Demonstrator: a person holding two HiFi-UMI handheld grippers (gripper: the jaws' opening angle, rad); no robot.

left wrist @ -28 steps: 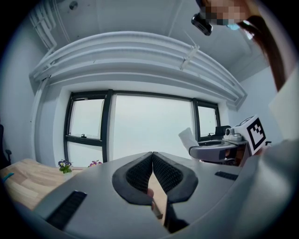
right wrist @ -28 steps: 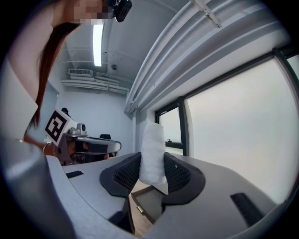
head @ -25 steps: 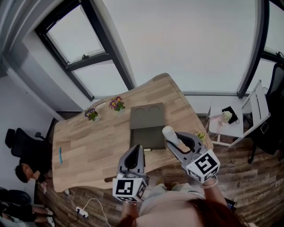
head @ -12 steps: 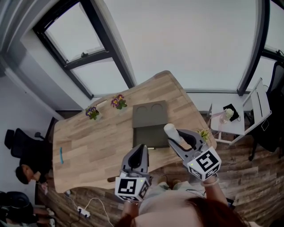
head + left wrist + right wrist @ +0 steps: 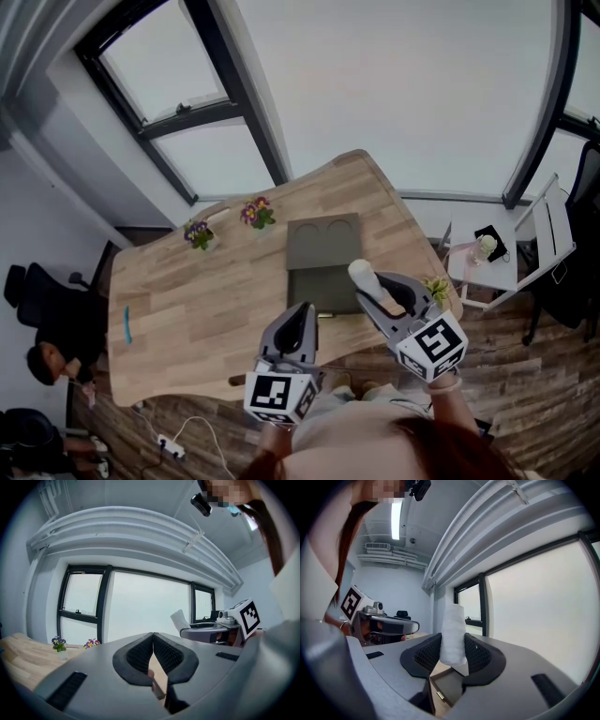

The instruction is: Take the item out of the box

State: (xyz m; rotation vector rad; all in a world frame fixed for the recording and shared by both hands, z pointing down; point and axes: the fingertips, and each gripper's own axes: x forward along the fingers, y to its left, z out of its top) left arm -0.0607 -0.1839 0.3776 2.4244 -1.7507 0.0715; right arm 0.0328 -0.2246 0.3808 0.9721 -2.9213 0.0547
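The right gripper (image 5: 452, 654) pinches the white wrapped item (image 5: 453, 634) by its lower end, pads on either side, with most of the item standing up above the jaws. The left gripper (image 5: 153, 645) is pressed together with nothing in it and is held beside the right one.

In the head view the item (image 5: 362, 277) is clear of the box (image 5: 323, 242), in the air over the box's near right corner, close to the counter's (image 5: 216, 300) near edge.

The risk I see is the grip itself. The wrapping looks soft and the hold is low, so a quick swing or a tilt could let the item lean or slip out, dropping it onto the counter or past its edge.

The box lies open. Its far half shows two round hollows, both empty. The near half looks dark and bare, though its depth is hard to judge.
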